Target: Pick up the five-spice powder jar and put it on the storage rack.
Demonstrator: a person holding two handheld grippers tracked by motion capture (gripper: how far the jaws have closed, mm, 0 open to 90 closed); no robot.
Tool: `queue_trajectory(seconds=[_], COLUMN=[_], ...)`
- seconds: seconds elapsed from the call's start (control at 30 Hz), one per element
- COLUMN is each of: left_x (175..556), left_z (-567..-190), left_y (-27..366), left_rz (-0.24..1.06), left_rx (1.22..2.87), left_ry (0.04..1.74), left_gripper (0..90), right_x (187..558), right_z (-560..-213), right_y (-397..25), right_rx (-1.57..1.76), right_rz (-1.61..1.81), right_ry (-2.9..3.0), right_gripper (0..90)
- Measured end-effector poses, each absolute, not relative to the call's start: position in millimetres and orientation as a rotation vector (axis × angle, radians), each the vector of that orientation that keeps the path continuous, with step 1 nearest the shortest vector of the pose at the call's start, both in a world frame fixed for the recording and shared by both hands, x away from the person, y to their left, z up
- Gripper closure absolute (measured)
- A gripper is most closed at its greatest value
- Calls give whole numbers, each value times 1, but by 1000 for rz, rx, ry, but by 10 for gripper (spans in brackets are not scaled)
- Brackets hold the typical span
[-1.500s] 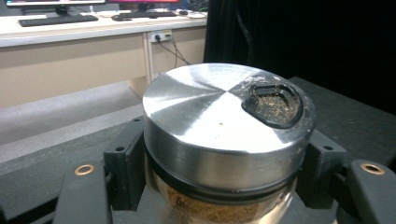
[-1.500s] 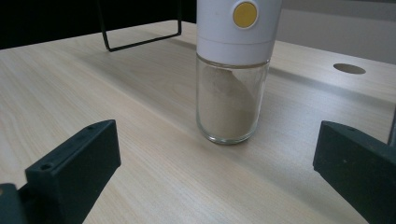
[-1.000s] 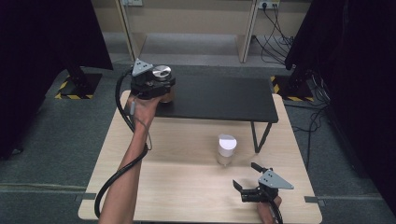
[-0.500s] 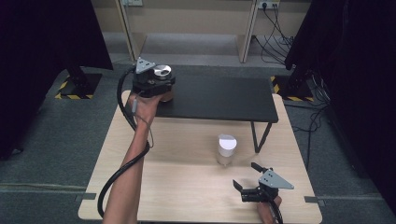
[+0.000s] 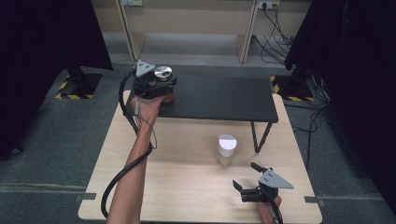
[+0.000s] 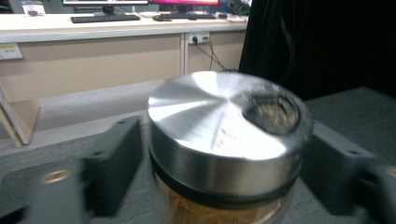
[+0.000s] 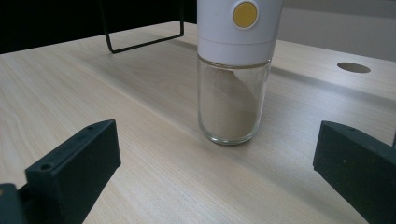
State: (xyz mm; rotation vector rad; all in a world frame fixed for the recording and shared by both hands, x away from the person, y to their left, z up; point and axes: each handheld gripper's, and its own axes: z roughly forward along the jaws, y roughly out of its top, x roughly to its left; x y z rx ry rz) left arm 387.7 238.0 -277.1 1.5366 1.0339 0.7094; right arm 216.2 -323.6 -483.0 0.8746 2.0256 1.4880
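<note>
A glass jar with a brushed steel lid and brown contents is held over the left end of the black shelf. My left gripper is shut on it. In the left gripper view both black jaws press the sides of the jar. A glass bottle with a white cap stands on the wooden table in front of the shelf. It holds pale powder, and the cap has a yellow button. My right gripper is open near the table's front right. It faces the bottle without touching it.
The black shelf stands on thin wire legs at the back of the table. A round hole is cut in the tabletop beyond the bottle. Cables lie on the floor at the right, and dark curtains hang on both sides.
The left gripper with the jar has shifted only slightly at the shelf's left end. The right gripper and the bottle have stayed put.
</note>
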Motion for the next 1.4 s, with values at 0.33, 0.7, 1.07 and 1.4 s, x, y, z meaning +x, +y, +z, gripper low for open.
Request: queue_trajectory(seconds=[0.33,0.7,1.07,1.4], left_x=[379,365,344,321], left_z=[-284,-287,-282,-290], left_y=[258,275,286,285], left_rz=[679,656,657,659], left_rx=[1481,1480,1503,1537], left_ry=[1015,964,904,849], left_gripper=[18,17,20,18], right_x=[216,216,216,215], right_z=[-482,-482,-482,-481], right_y=[-323,-322,-321,-321], right_rx=[874,874,875,872], right_rz=[1481,1476,1471,1466], right_ry=[2030,2031,2034,2036], right_gripper=[5,5,5,5])
